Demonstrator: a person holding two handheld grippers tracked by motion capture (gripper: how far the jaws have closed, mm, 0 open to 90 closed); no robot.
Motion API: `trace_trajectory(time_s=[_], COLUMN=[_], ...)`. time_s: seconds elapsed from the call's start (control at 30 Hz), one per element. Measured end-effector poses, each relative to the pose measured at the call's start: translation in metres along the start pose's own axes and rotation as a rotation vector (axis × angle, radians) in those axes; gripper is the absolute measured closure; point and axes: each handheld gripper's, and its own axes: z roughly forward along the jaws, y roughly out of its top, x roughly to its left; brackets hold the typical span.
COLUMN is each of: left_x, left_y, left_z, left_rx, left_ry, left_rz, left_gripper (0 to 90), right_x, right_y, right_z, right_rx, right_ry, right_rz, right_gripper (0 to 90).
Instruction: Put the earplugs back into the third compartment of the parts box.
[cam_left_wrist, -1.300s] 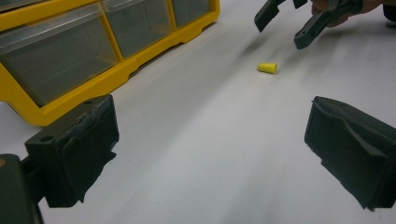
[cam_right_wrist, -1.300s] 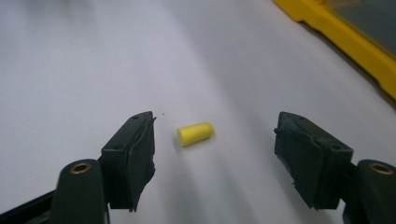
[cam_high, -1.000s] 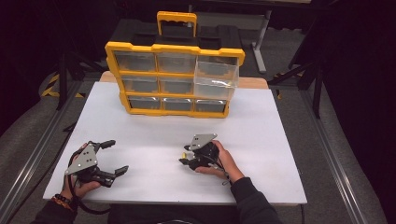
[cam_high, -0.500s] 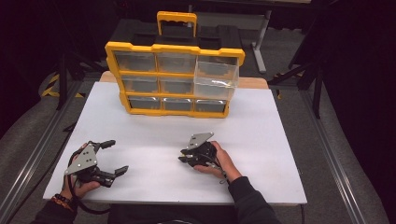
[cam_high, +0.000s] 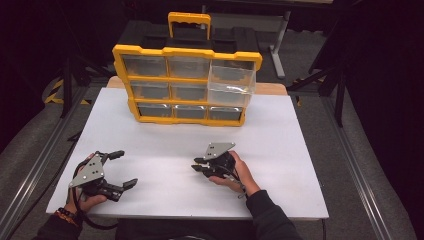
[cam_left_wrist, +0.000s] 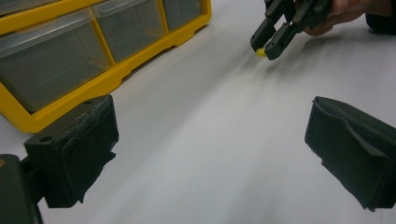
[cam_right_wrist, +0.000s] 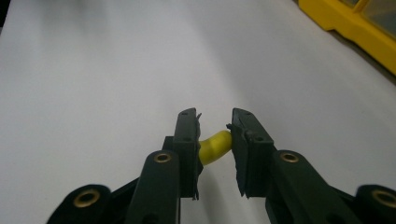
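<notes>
The right gripper (cam_high: 199, 165) had its jaws clamped across a small yellow plug (cam_right_wrist: 215, 146) just above the bench (cam_high: 300, 150), its long axis spanning them, while the left gripper (cam_high: 123, 169), jaws apart, waited well away.

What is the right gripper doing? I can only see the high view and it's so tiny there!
Observer: The right gripper is pinching a small yellow piece between its jaws.
Operator: Is the piece on the table?
Observer: In the left gripper view it sits right at the jaw tips, close to the white table; I cannot tell if it touches.
Operator: And the left gripper?
Observer: The left gripper is wide open, with nothing between its pads.
</notes>
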Motion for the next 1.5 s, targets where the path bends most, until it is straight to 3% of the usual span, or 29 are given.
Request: trace_trajectory(time_s=[0.43,0.57,1.0,1.3,1.5], left_x=[0.001,0.001,0.004,0.005,0.005], left_y=[0.000,0.000,0.000,-0.001,-0.001], left_z=[-0.002,-0.002,-0.004,-0.004,-0.004], left_rx=[-0.003,-0.002,-0.014,-0.014,-0.018], left_ry=[0.004,0.004,0.010,0.015,0.017], left_rz=[-0.004,-0.003,-0.018,-0.022,-0.031], left_gripper=[3.7,3.7,3.3,3.3,3.1], right_x=[0.005,0.006,0.006,0.002,0.000], right_y=[0.013,0.018,0.032,0.054,0.075], right_z=[-0.033,-0.048,-0.079,-0.111,-0.134], right_rx=[-0.099,-0.134,-0.194,-0.235,-0.264], right_ry=[-0.053,-0.088,-0.152,-0.203,-0.266], right_rz=[-0.027,-0.022,-0.051,-0.086,-0.121], right_gripper=[74.1,74.3,75.0,75.1,75.1])
